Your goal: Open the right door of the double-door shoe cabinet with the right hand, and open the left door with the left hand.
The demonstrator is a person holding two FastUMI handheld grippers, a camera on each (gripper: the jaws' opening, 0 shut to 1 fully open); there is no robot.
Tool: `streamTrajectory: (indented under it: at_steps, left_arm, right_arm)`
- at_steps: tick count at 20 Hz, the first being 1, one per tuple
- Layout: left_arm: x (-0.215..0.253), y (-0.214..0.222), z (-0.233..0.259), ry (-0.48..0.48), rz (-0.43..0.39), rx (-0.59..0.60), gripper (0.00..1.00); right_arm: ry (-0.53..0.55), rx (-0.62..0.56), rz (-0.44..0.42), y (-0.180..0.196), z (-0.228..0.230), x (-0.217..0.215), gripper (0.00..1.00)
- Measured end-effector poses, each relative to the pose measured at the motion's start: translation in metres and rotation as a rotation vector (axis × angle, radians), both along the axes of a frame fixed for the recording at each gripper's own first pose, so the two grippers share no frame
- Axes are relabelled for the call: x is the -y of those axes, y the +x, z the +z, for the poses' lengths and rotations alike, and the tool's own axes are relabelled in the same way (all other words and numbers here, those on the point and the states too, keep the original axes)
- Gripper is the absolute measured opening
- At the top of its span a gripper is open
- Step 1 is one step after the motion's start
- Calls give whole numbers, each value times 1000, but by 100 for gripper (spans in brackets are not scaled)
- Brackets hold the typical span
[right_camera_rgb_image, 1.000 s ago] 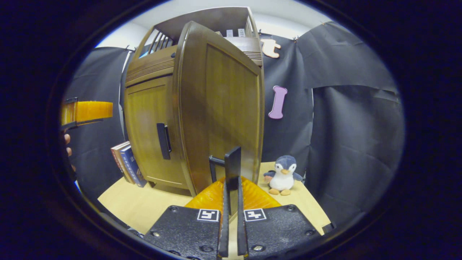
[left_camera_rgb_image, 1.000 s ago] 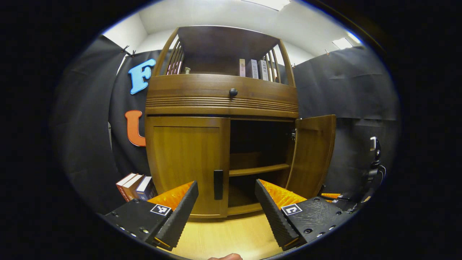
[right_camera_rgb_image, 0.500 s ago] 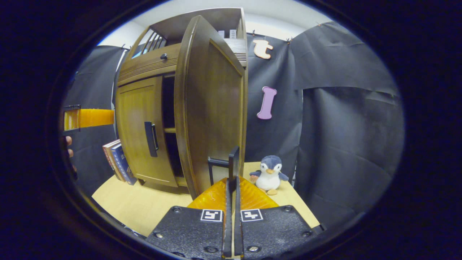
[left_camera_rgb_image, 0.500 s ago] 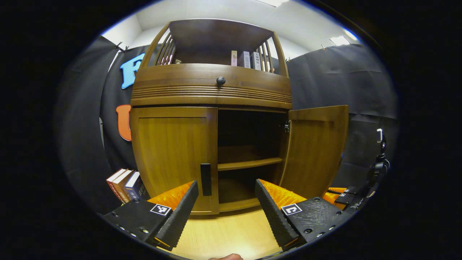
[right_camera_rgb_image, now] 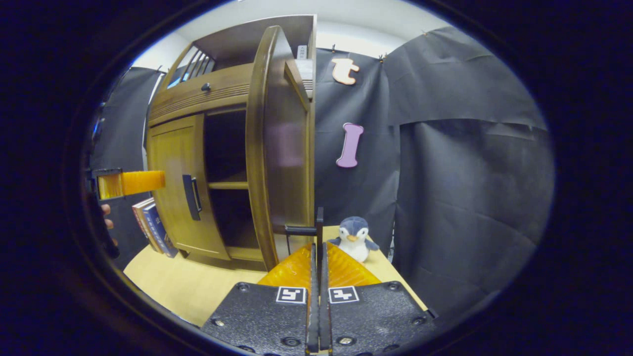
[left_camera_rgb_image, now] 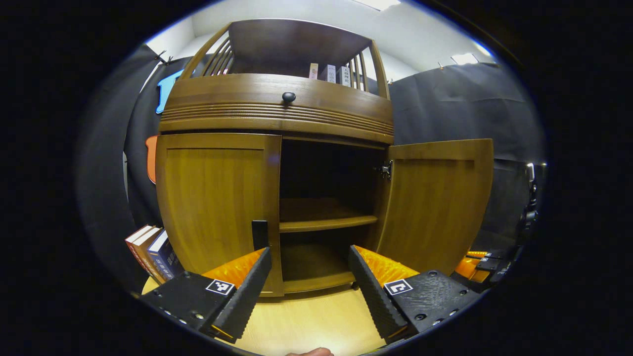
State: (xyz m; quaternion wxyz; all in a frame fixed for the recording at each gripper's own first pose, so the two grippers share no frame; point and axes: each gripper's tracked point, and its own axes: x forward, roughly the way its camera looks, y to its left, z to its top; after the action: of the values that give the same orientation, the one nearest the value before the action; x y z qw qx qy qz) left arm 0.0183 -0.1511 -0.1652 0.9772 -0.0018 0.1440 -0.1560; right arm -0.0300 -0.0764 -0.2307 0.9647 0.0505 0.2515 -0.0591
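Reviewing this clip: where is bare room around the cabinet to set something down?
Free: the light wooden tabletop before the brown wooden shoe cabinet, and both inner shelves behind the open right door. Crowded: stacked books at its left, grey plush penguin behind that door.

Black cloth [right_camera_rgb_image: 470, 148] is hanging as the walls, a white ceiling [left_camera_rgb_image: 410, 34] with lit panels [left_camera_rgb_image: 465, 58] is glowing above, and a pale wooden counter [left_camera_rgb_image: 306, 321] is lying below.

At bottom centre the right gripper [right_camera_rgb_image: 317, 257] pinches the black handle [right_camera_rgb_image: 316, 230] of the open right door [right_camera_rgb_image: 277, 148]; a toy penguin [right_camera_rgb_image: 354, 238] sits just right.
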Motion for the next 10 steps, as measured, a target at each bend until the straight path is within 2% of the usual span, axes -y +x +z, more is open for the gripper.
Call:
streamTrajectory:
  at_steps: [5,10]
  left_arm:
    - [-10,23,-26,6,30,-49,94]
    - [-32,53,-41,5,100,-55,94]
  right_arm:
    - [-18,24,-66,-4,9,25,4]
    - [-37,52,-125,-13,21,51,4]
